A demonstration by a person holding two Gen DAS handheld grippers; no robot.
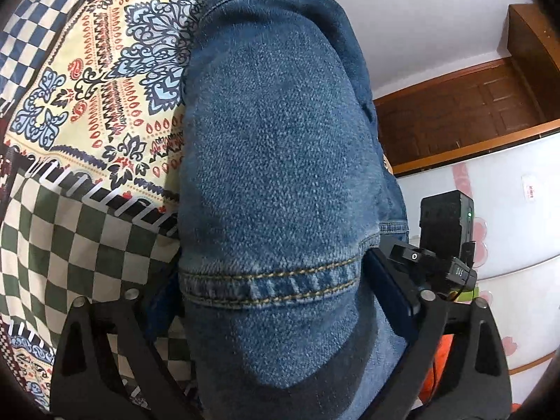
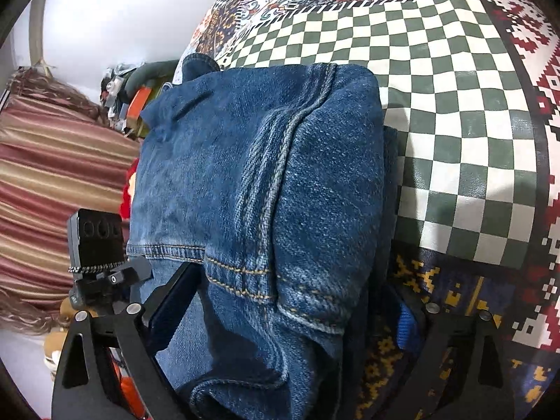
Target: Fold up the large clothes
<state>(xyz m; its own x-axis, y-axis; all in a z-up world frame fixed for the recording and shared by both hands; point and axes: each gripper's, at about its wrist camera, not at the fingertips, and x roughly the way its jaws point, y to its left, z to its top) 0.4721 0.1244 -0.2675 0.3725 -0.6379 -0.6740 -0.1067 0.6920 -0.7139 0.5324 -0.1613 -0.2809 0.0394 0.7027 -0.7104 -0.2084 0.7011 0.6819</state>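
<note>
So the surroundings first: everything sat on a patchwork bedspread [image 1: 87, 112], cream paisley in one panel, green-and-white checks [image 2: 437, 80] in another, plus navy checks and a red-and-white knit-style border. Off the left gripper's side there was a brown wooden door [image 1: 455, 112] and a white cabinet [image 1: 507, 227] with pink flower stickers. From the right wrist view you could see a red-and-tan striped curtain [image 2: 52, 161] and a messy pile of clutter [image 2: 122, 94] past the far edge of the bed. Honestly the denim blocked most of both views.

The jeans [image 1: 273, 161] were a thick, bunched-up bundle of mid-blue denim lying on the bedspread, faded in spots, with orange topstitched hems and a double seam [image 2: 276, 161] running across the top.

Left gripper [image 1: 273, 280]: jaws spread wide with the denim bundle filling the whole gap between them; couldn't tell if the pads were actually pressing on it. Right gripper [image 2: 283, 301]: same deal, jaws wide apart around the folded denim, fabric bulging over them, and whether it was pinched or just sitting there wasn't clear.
</note>
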